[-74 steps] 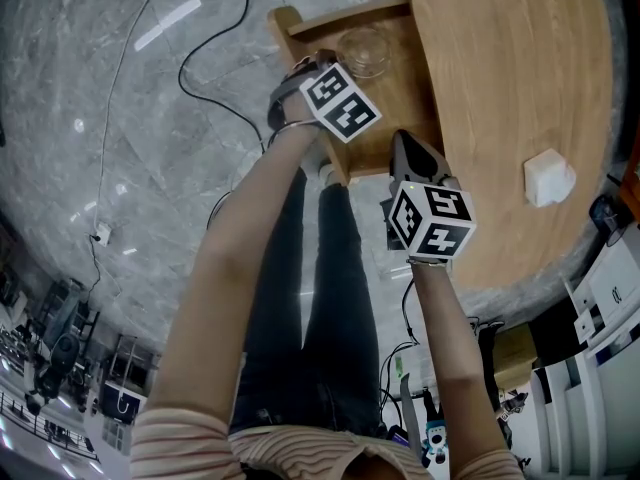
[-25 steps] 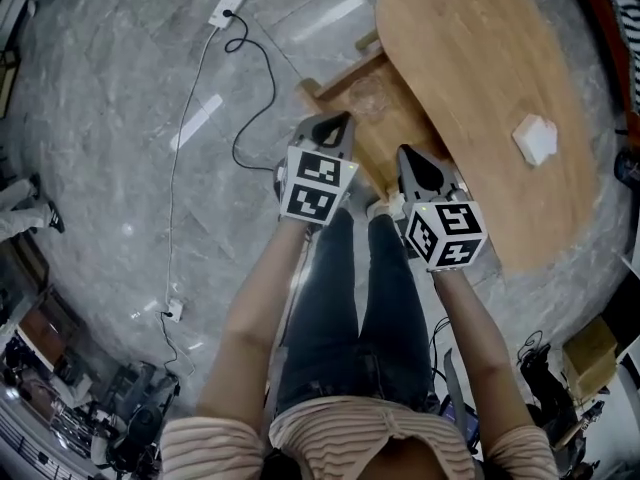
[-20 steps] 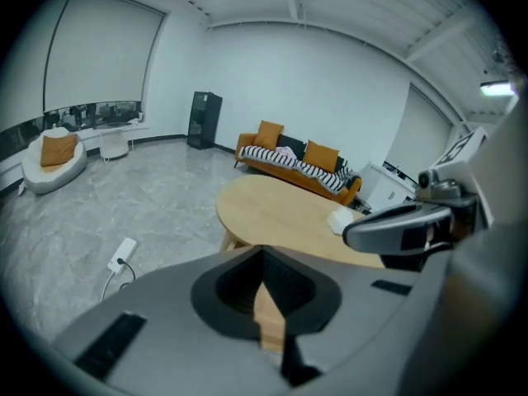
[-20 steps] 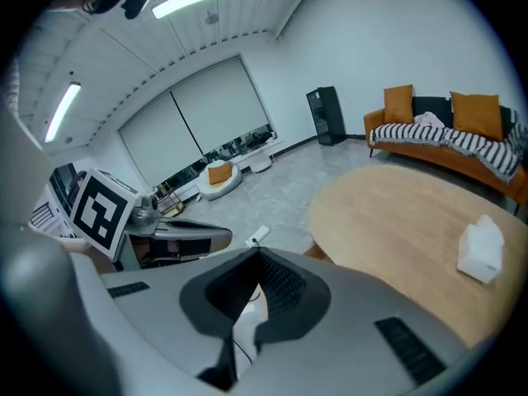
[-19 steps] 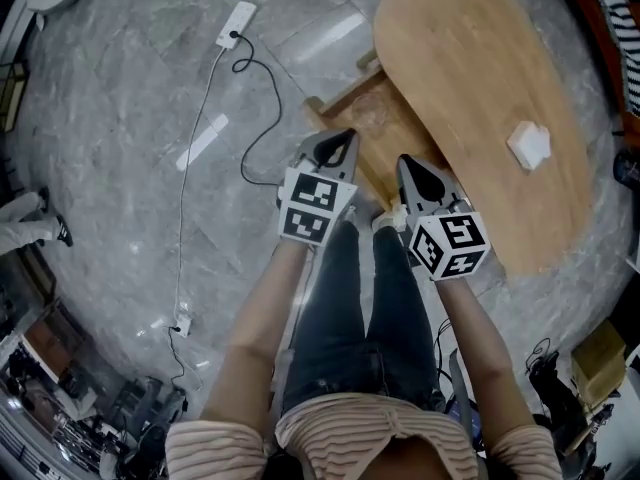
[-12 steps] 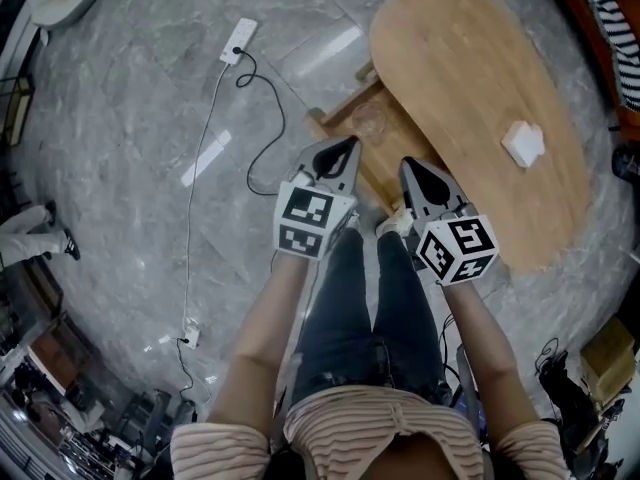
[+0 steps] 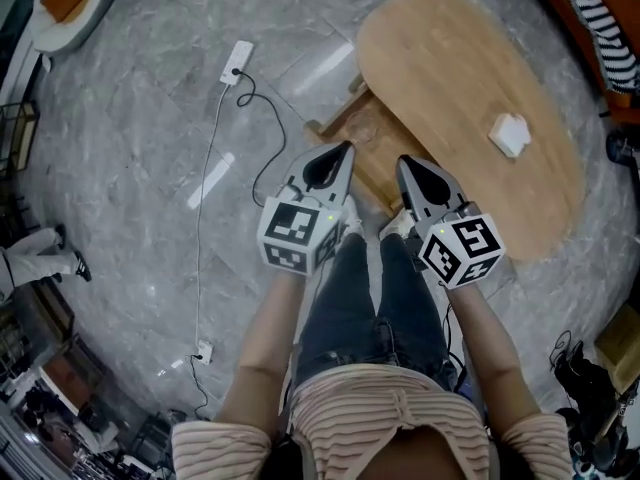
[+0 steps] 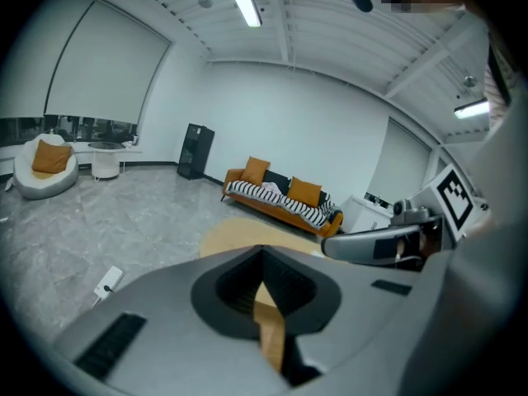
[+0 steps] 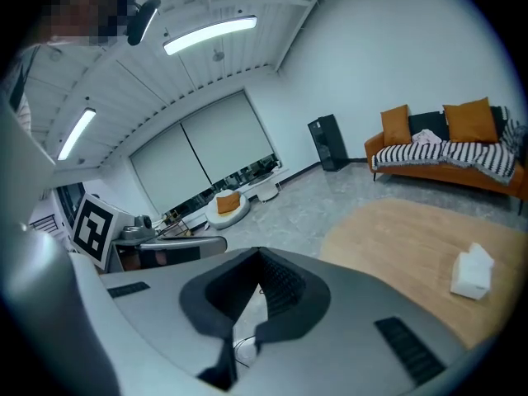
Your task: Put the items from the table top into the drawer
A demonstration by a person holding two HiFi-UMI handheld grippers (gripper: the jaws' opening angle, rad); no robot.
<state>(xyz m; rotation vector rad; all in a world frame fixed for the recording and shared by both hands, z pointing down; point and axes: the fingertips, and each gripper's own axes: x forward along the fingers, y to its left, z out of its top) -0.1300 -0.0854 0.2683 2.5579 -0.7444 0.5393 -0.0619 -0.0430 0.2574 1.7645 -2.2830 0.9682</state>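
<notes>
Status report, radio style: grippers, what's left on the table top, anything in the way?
Left gripper and right gripper both shut, empty. White block on table top, not picked up. Glass container in open drawer. No obstruction seen.

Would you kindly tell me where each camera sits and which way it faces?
Head view: on the person's head, looking steeply down at the floor, table and open drawer; forearms, legs, left claw and right claw show.
Left gripper view: on the left claw, looking over the table towards a sofa; the right claw shows at right.
Right gripper view: on the right claw, looking across the table at a white item; the left claw shows at left.
Shared: all three show the table; both gripper views the sofa.
</notes>
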